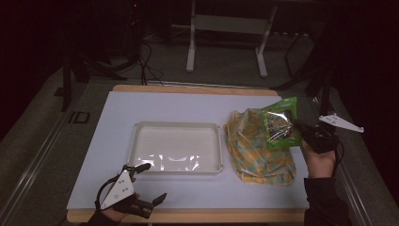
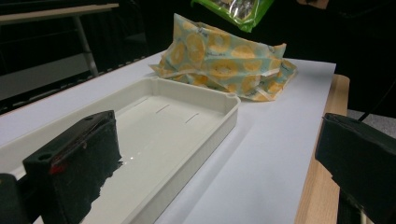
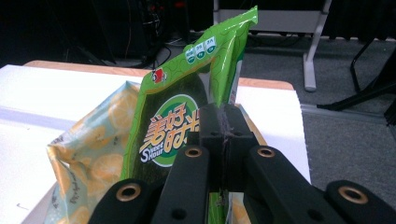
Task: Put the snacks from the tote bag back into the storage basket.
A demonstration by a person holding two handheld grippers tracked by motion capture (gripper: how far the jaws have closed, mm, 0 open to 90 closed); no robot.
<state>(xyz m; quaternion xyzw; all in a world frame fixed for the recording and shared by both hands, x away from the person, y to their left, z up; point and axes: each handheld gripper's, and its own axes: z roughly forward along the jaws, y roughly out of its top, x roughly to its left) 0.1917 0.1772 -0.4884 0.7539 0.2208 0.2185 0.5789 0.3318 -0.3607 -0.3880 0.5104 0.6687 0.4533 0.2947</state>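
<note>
Green snack bag [image 3: 187, 116] pinched in right gripper [image 3: 225, 126], above yellow packets [image 1: 256, 146].

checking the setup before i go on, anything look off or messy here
Nothing spilled or damaged. The orange-print bag lies crumpled right of the empty white tray, and the right gripper holds a green snack packet above it.

L gripper [image 1: 149, 182] open, R gripper [image 3: 226, 122] clamped
</note>
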